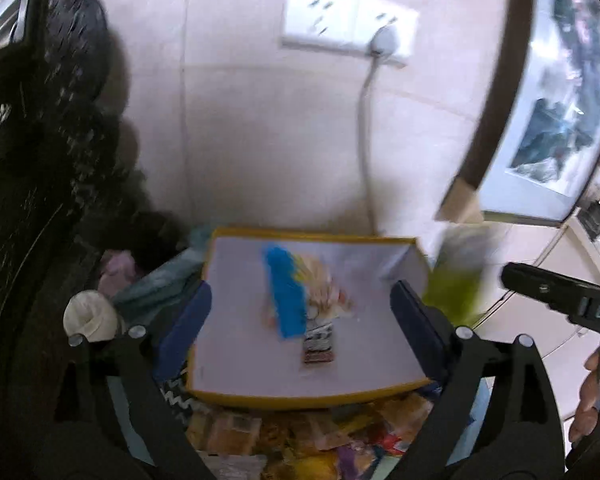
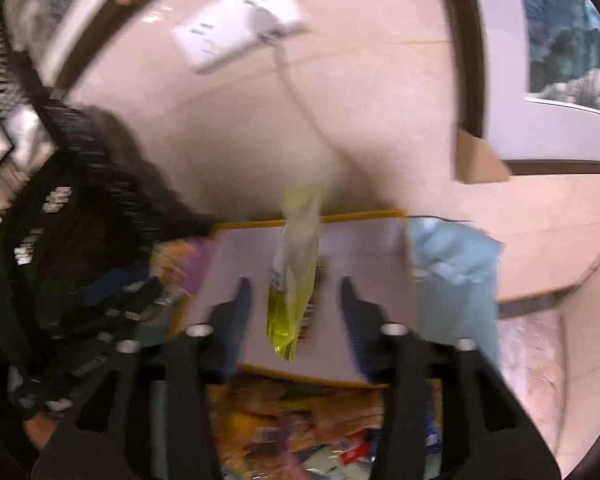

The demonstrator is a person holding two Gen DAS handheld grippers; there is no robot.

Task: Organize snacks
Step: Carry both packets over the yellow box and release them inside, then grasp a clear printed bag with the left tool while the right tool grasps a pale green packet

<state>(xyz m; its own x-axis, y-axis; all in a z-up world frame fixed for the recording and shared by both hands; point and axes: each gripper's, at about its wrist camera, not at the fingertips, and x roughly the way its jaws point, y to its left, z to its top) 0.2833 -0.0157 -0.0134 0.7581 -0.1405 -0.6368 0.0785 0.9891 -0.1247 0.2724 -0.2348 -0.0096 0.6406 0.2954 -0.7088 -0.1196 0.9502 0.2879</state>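
Observation:
A white box with a yellow rim (image 1: 312,400) stands against the wall. Inside it is a blurred blue and yellow snack packet (image 1: 290,292), with a small dark packet (image 1: 319,346) in front of it. My left gripper (image 1: 302,316) hangs over the box, open wide, its pads clear of both packets. In the right wrist view my right gripper (image 2: 295,290) is open over the same box (image 2: 360,240). A yellow-green packet (image 2: 294,280) hangs blurred between its fingers, with a gap on each side. The same packet (image 1: 456,280) shows at the box's right edge.
Loose snack packets (image 2: 300,412) are piled in front of the box. A light blue bag (image 2: 452,280) stands to its right and dark patterned fabric (image 1: 60,160) to its left. A wall socket (image 1: 348,20) with a cable, a framed picture (image 1: 556,120), and a hand (image 1: 592,396) at the right.

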